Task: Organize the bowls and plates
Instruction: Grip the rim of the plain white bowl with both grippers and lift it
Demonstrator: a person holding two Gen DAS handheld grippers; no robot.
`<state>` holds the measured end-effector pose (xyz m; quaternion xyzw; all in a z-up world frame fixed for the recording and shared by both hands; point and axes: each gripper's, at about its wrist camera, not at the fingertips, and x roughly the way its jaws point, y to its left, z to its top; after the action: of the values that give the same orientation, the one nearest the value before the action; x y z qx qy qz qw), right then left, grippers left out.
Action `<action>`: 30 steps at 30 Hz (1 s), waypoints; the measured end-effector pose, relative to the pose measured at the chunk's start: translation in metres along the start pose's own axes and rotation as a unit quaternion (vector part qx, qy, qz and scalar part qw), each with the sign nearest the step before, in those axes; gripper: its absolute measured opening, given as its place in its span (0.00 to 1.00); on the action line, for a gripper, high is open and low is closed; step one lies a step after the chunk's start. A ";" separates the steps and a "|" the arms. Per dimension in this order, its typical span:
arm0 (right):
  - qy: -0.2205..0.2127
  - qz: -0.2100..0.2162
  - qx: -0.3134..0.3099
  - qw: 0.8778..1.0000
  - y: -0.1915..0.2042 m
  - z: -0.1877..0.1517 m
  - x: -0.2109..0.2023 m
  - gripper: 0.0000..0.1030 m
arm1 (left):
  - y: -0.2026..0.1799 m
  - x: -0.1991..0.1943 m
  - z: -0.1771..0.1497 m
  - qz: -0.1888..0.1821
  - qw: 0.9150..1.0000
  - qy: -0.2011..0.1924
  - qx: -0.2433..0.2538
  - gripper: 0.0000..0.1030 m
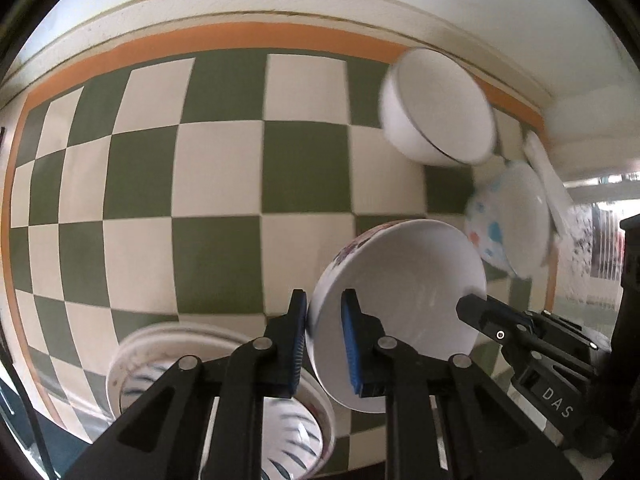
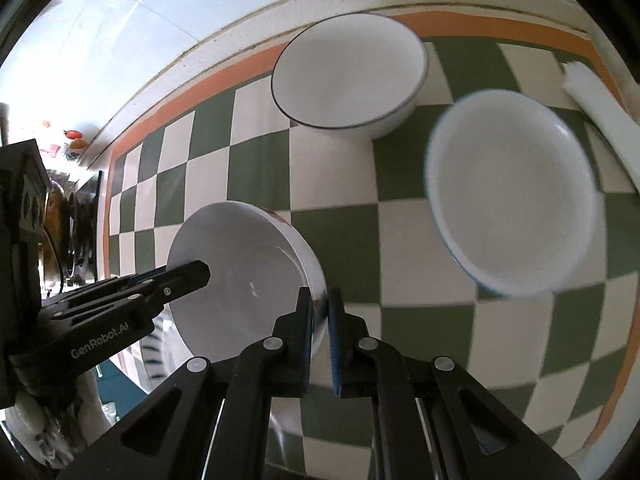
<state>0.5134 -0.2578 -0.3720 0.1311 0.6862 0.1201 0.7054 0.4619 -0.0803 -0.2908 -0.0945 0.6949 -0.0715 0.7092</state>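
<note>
Mid-transfer, seemingly: floral bowl pinched at opposite rims by left gripper and right gripper, lifted over checkered cloth; next, likely lower onto striped stack at 7 o'clock.

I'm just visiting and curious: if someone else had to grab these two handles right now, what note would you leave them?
Left gripper: shut on the rim of the floral bowl.
Right gripper: shut on the same bowl's opposite rim; the bowl is held tilted between both.
Below it: the striped bowl sitting in a stack of plates.
On the checkered cloth: the black-rimmed bowl, the speckled bowl.
Left: set the held bowl down, probably into the stack, then gather the other two.
</note>
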 end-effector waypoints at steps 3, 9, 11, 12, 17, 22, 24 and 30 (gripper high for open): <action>-0.004 -0.003 0.006 1.000 -0.008 -0.017 -0.016 0.09 | -0.013 -0.007 -0.013 -0.005 1.000 0.000 0.017 0.15; -0.003 -0.013 0.026 1.000 -0.033 -0.057 -0.036 0.09 | -0.045 0.001 -0.039 -0.011 0.998 0.014 0.052 0.15; 0.004 -0.015 0.035 0.999 -0.043 -0.070 -0.033 0.08 | -0.053 0.010 -0.045 -0.011 0.998 0.024 0.059 0.15; 0.007 -0.015 0.037 0.999 -0.049 -0.075 -0.031 0.08 | -0.056 0.014 -0.050 -0.010 0.998 0.029 0.063 0.15; 0.024 -0.012 0.057 0.998 -0.067 -0.094 -0.013 0.08 | -0.065 0.035 -0.060 0.000 0.996 0.050 0.074 0.15; 0.033 -0.018 0.060 0.998 -0.069 -0.099 0.001 0.08 | -0.067 0.050 -0.064 0.009 0.995 0.066 0.077 0.15; 0.036 -0.019 0.061 0.997 -0.071 -0.101 0.004 0.08 | -0.067 0.054 -0.064 0.012 0.995 0.069 0.078 0.15; 0.040 -0.023 0.060 0.997 -0.073 -0.099 0.010 0.08 | -0.079 0.067 -0.063 0.016 0.994 0.074 0.076 0.15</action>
<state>0.4142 -0.3209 -0.4092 0.1528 0.7226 0.0677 0.6708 0.4030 -0.1744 -0.3384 -0.0233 0.7394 -0.1193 0.6622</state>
